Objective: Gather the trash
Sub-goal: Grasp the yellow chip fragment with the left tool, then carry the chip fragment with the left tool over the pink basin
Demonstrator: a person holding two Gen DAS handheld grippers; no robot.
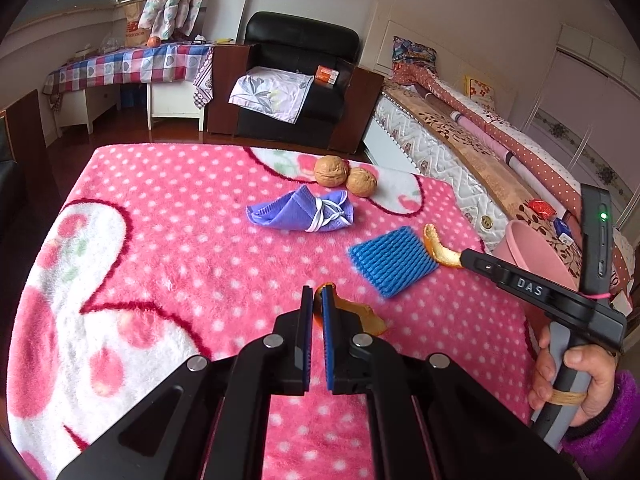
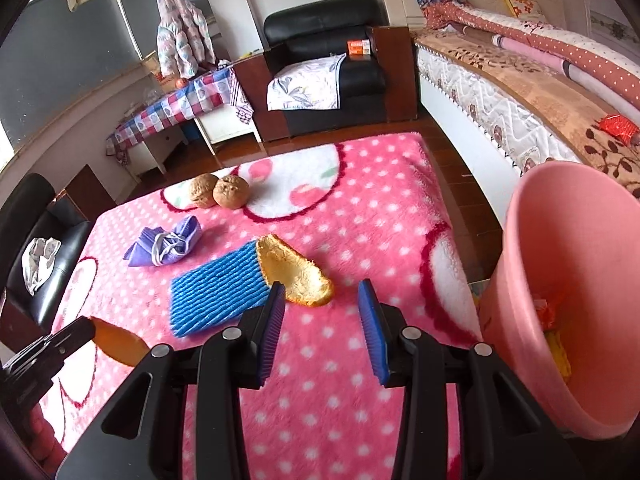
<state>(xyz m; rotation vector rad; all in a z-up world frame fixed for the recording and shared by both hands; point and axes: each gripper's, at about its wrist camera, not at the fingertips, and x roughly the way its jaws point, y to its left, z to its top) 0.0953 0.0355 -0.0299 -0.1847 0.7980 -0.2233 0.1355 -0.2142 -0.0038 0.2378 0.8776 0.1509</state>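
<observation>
My left gripper (image 1: pixel 317 293) is shut on an orange peel (image 1: pixel 366 316), pinching its edge just above the pink dotted blanket (image 1: pixel 180 208). In the right wrist view the left gripper (image 2: pixel 82 332) comes in from the lower left with that peel (image 2: pixel 118 344). My right gripper (image 2: pixel 323 294) is open, its tips just short of a second, yellow-orange peel (image 2: pixel 294 270) that lies against a blue foam net (image 2: pixel 216 294). Nothing is between its fingers. In the left wrist view the right gripper (image 1: pixel 466 258) reaches that peel (image 1: pixel 438 248) beside the net (image 1: pixel 394 260).
A pink bin (image 2: pixel 580 272) with some trash inside stands at the blanket's right edge, close to my right gripper. A folded purple mask (image 1: pixel 300 212) and two walnuts (image 1: pixel 344 176) lie farther back. A bed (image 1: pixel 460 136) runs along the right; a black armchair (image 1: pixel 296 80) stands behind.
</observation>
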